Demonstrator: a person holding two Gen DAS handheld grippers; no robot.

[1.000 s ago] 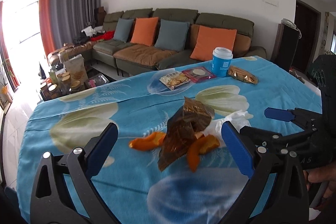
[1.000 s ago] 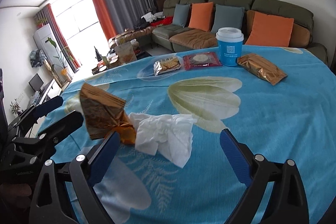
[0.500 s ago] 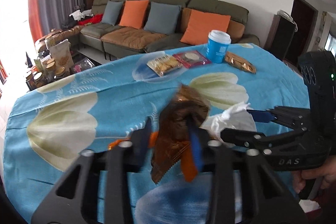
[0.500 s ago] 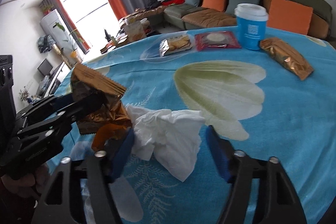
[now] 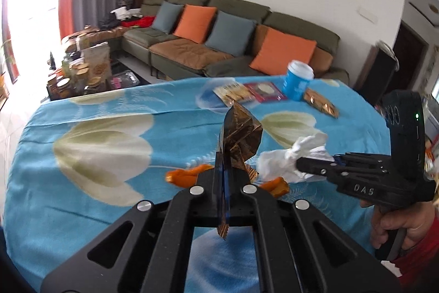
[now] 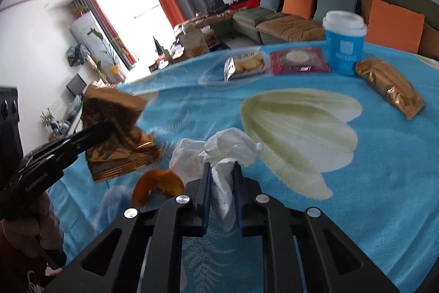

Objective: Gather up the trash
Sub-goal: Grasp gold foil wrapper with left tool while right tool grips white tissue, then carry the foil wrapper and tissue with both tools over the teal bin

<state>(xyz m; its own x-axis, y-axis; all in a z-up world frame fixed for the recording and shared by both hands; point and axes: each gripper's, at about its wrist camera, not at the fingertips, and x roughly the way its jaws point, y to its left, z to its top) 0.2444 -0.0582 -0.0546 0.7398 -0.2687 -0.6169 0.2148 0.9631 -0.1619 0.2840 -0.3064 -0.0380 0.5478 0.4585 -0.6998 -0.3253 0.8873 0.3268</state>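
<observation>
A crumpled brown foil wrapper (image 5: pixel 241 133) stands upright off the blue flowered tablecloth (image 5: pixel 96 183), with my left gripper (image 5: pixel 223 164) shut on its lower edge. The right wrist view shows the same wrapper (image 6: pixel 115 133) held by the left gripper (image 6: pixel 105 128) at the left. My right gripper (image 6: pixel 222 177) is closing, and its blue pads squeeze a white tissue (image 6: pixel 230 147) that still rests on the cloth. In the left wrist view the tissue (image 5: pixel 277 164) bunches at the right gripper (image 5: pixel 301 165) tips. Orange peels (image 5: pixel 186 175) (image 6: pixel 156 186) lie on the cloth beneath both.
At the table's far side stand a blue lidded cup (image 6: pixel 344 43), a gold snack packet (image 6: pixel 389 87), a red packet (image 6: pixel 299 61) and a cracker packet (image 6: pixel 244 65). A green sofa (image 5: pixel 233 26) with cushions lies beyond. A hand (image 5: pixel 403 224) holds the right gripper.
Both grippers went from wide open to closed. The left one clamped the foil wrapper, which now stands upright; the right one pinched the tissue, bunching it up.
</observation>
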